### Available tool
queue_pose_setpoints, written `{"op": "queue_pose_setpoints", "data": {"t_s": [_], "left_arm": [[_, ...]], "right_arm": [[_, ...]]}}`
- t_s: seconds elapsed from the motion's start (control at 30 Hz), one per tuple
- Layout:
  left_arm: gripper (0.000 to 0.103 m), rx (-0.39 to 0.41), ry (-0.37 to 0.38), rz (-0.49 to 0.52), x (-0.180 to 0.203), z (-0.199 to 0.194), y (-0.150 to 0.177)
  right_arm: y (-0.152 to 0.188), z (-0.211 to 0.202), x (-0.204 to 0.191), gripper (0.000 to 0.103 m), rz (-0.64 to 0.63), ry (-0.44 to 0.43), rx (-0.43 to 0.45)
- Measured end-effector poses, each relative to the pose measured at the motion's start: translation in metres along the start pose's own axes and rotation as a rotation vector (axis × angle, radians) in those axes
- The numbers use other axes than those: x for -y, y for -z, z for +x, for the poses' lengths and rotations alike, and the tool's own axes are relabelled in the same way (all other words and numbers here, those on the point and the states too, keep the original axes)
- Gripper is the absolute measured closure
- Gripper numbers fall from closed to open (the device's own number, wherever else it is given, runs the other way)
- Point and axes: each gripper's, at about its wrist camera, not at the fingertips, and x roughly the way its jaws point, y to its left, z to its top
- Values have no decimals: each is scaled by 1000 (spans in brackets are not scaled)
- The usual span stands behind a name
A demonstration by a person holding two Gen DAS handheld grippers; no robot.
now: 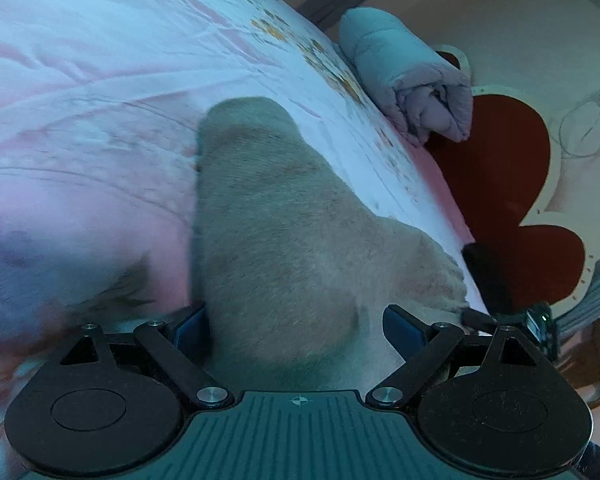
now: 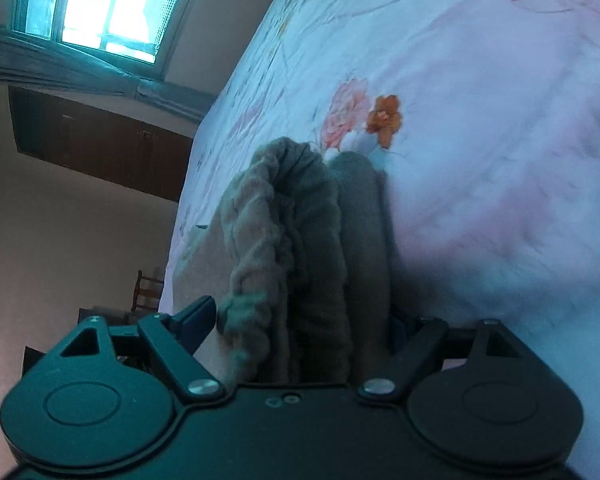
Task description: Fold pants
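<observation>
Because both pairs of jaws stand spread with the pants [image 1: 276, 232] loose between them on the bed [image 1: 100, 80], pinching nothing, a closing bite could catch the floral sheet [image 2: 480, 140] too, or only one layer, and drag the fold crooked. Only the right wrist view shows the bunched elastic waistband [image 2: 256, 220]; only the left shows a smooth folded end, the rolled quilt [image 1: 412, 76] and the red headboard [image 1: 500, 168].

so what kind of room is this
Most likely a bedroom in a home: the pants lie on a bed with a floral sheet, a rolled quilt sits at its edge, and a window and wooden cabinet show beyond.
</observation>
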Motion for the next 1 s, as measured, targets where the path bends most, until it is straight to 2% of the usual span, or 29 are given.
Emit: {"op": "queue_pose_setpoints", "data": {"t_s": [0.03, 0.07, 0.1, 0.17, 0.3, 0.37, 0.5, 0.63, 0.67, 0.7, 0.73, 0.77, 0.83, 0.87, 0.93, 0.97, 1.0], "left_arm": [[32, -18, 10, 7, 3, 4, 0], [56, -42, -11, 10, 6, 9, 0], [66, -43, -5, 7, 7, 11, 0], [78, -12, 43, -39, 4, 3, 1], [80, 77, 137, -12, 17, -23, -8], [80, 124, 135, 23, 25, -35, -28], [80, 192, 97, 69, 17, -46, -83], [80, 188, 11, 62, -17, -26, -132], [79, 175, -13, 29, -31, -15, -139], [70, 159, -50, -31, -49, -4, -143], [59, 138, -103, -65, -65, 7, -142], [55, 142, -97, -71, -80, 14, -138], [54, 176, -43, -91, -87, 13, -133], [50, 189, -42, -102, -87, 9, -130], [29, 242, -60, -83, -81, -11, -125], [13, 298, -104, -47, -71, -27, -120], [3, 339, -152, -13, -64, -39, -116]], "right_arm": [[-2, 4, -3, 25, -6, 4, -11], [-3, 7, -6, 33, -16, 18, -22], [-2, 8, -13, 49, -41, 42, -27], [0, 7, -26, 54, -88, 49, -30], [-5, -5, -64, 58, -181, 7, -7], [-19, -3, -85, 59, -216, -29, 9], [-67, 30, -112, 59, -251, -83, 18], [-119, 97, -107, 56, -226, -108, -32], [-129, 112, -96, 49, -195, -120, -55], [-138, 129, -79, 32, -126, -106, -77], [-142, 139, -65, 23, -75, -57, -82], [-144, 146, -52, 30, -44, -11, -75], [-144, 140, -41, 30, -25, -65, -52], [-143, 132, -40, 28, -27, -73, -41], [-139, 101, -46, 23, -81, -39, 25], [-135, 84, -54, 20, -133, 5, 77], [-128, 68, -64, 16, -198, 51, 122]]}}
